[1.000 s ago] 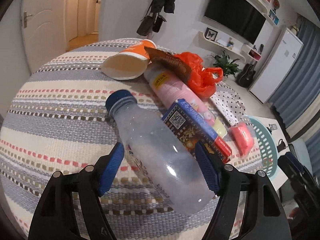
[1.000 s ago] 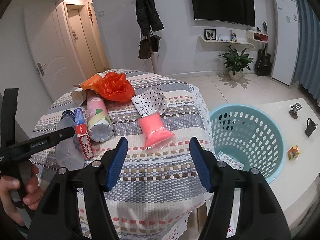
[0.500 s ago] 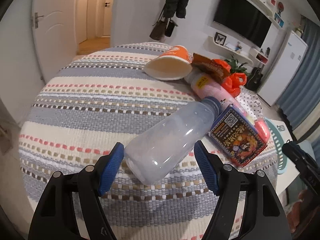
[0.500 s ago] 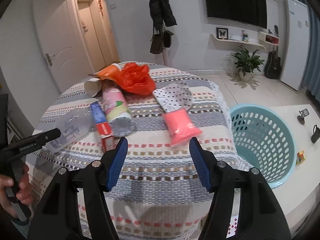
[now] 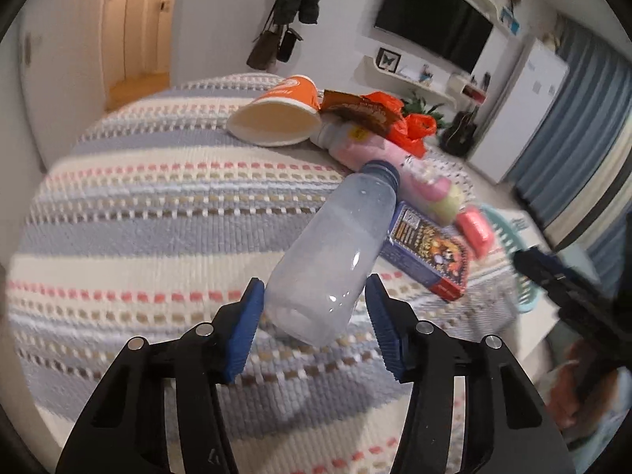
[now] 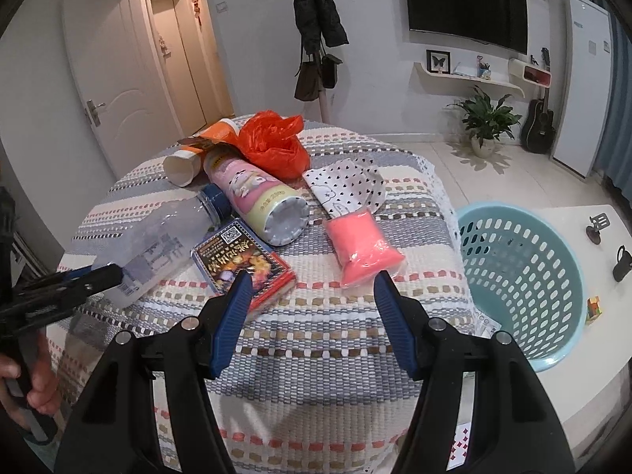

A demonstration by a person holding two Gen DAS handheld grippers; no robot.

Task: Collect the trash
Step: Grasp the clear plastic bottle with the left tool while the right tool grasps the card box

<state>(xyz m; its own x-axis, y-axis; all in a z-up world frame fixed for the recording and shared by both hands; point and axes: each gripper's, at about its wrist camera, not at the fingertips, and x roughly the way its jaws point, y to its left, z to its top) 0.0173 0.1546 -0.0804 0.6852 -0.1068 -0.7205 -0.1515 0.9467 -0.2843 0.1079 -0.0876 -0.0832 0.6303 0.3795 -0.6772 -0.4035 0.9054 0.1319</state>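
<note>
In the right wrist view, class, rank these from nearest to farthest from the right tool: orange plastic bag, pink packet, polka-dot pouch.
1. Pink packet, just ahead of the right tool, toward its right finger.
2. Polka-dot pouch, directly behind the packet.
3. Orange plastic bag, far back, left of centre.

From the left wrist we look steeply down along the left gripper [image 5: 312, 316], close over the striped table [image 5: 138, 213], facing the television wall. From the right wrist we look down along the right gripper [image 6: 312, 308] from farther back, toward the door and the same wall. We share the clear bottle [image 5: 335, 252] [image 6: 158, 237], paper cup [image 5: 276, 118] [image 6: 185, 162], printed box [image 5: 430, 252] [image 6: 241, 260] and blue basket [image 6: 521, 280].
</note>
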